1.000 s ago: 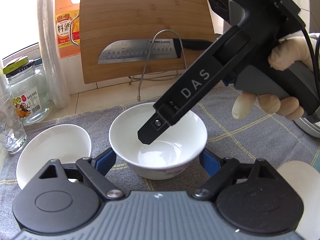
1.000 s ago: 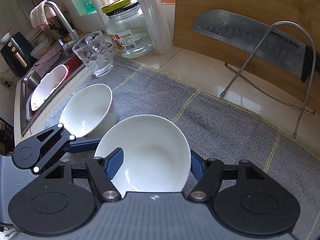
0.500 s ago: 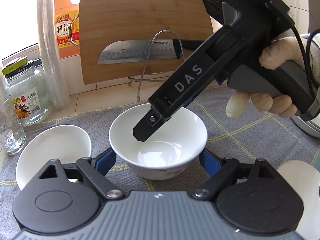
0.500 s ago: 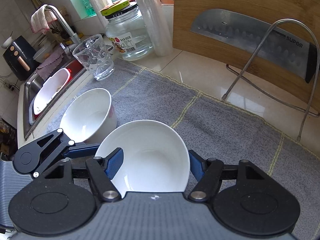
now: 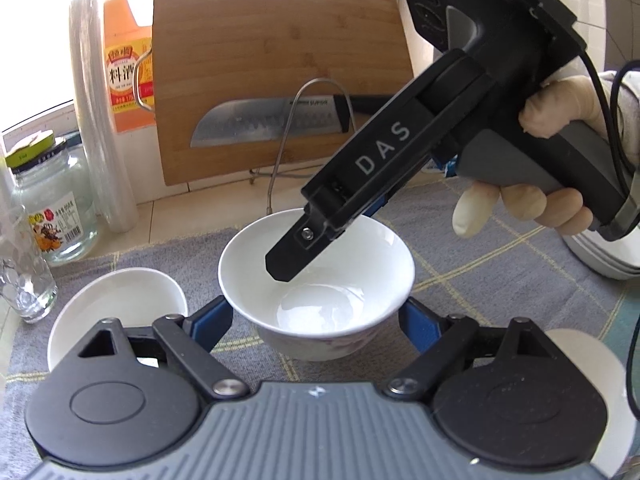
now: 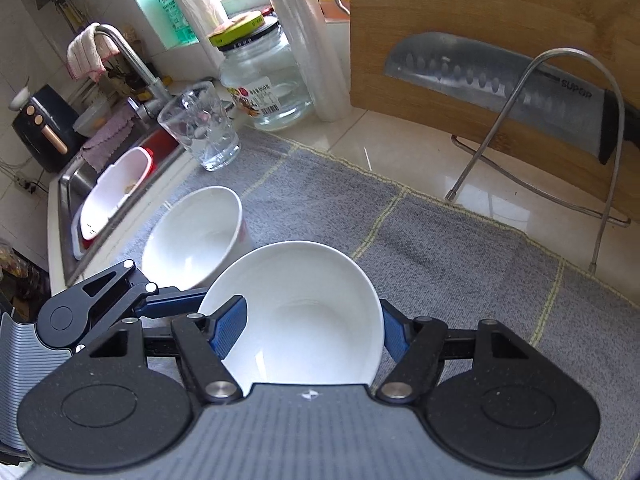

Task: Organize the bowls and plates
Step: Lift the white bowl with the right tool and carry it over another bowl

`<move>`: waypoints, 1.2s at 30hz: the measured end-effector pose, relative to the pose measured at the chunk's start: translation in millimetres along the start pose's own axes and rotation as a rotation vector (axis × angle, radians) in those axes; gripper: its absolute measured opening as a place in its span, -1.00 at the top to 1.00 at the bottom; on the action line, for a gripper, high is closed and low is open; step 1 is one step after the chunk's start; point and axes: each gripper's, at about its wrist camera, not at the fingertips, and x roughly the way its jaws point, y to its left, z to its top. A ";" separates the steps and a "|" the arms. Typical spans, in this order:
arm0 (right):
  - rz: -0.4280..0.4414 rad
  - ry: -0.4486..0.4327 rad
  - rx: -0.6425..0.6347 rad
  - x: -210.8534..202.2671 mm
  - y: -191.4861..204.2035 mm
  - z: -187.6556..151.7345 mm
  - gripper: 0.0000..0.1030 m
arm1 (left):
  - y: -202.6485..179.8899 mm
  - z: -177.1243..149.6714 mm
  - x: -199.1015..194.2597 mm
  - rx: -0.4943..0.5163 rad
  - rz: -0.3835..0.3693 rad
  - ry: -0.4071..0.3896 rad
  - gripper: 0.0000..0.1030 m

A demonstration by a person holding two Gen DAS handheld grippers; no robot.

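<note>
Two bowls on the grey checked cloth (image 5: 500, 264). Far left: a small empty white ceramic bowl (image 5: 116, 304), sitting loose just beside the left gripper (image 5: 316, 312). Centre: a larger round white ceramic bowl (image 5: 352, 264) between that gripper's blue pads, which close on its outer wall from both sides. The right gripper (image 6: 310, 328) comes in steeply from the upper right, held by a gloved hand (image 5: 552, 204). It is clamped on the same bowl, one pad inside and one outside. Far right: a stack of white plates (image 5: 600, 260) at the edge of frame.
</note>
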 end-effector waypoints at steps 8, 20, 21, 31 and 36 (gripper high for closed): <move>-0.013 -0.032 -0.006 -29.2 17.7 -10.8 -0.46 | -13.2 3.3 -25.8 0.022 -0.010 -0.033 -0.74; -0.046 -0.074 0.000 -70.3 40.4 -50.5 -0.47 | -41.2 -3.1 -62.1 0.065 -0.052 -0.062 -0.74; -0.050 -0.076 0.005 -73.1 41.6 -54.3 -0.47 | -43.8 -4.0 -64.6 0.069 -0.056 -0.064 -0.74; -0.072 -0.089 0.036 -93.0 51.8 -90.1 -0.48 | -65.8 -14.8 -85.0 0.092 -0.100 -0.063 -0.74; -0.082 -0.090 0.058 -98.9 54.2 -106.0 -0.49 | -74.4 -20.9 -89.5 0.112 -0.124 -0.052 -0.74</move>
